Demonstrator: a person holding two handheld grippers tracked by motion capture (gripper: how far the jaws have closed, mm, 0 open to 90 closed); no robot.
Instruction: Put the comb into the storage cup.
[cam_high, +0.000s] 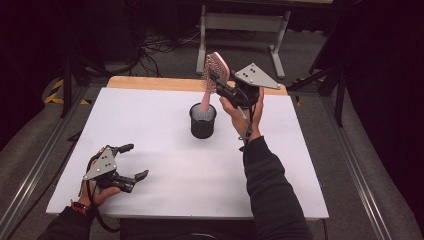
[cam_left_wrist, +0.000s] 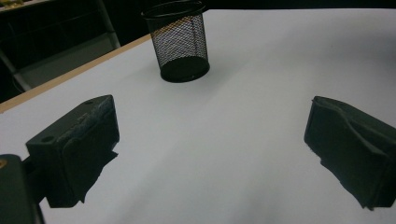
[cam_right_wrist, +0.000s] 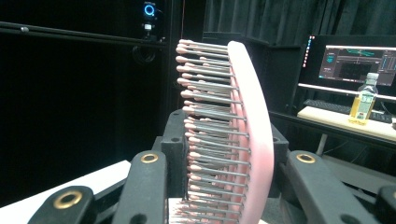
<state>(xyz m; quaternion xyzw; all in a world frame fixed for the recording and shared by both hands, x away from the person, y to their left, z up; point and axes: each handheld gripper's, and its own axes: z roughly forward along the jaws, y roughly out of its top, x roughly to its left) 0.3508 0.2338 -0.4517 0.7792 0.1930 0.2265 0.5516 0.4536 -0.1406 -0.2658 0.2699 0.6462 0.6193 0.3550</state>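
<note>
My right gripper (cam_high: 216, 79) is clamped on the pink hairbrush (cam_high: 215, 70), holding it upright with its handle down inside the black mesh cup (cam_high: 203, 121) near the middle of the white tabletop (cam_high: 165, 150). My left gripper (cam_high: 131, 161) rests low at the near left, jaws spread wide around nothing. A wooden edge (cam_high: 150, 83) runs along the table's far side. Beyond it I see grey floor, tangled cables (cam_high: 160, 47) and a metal stand (cam_high: 245, 22). A lit monitor (cam_right_wrist: 357, 58) and a bottle (cam_right_wrist: 365, 101) sit in the dark room.
</note>
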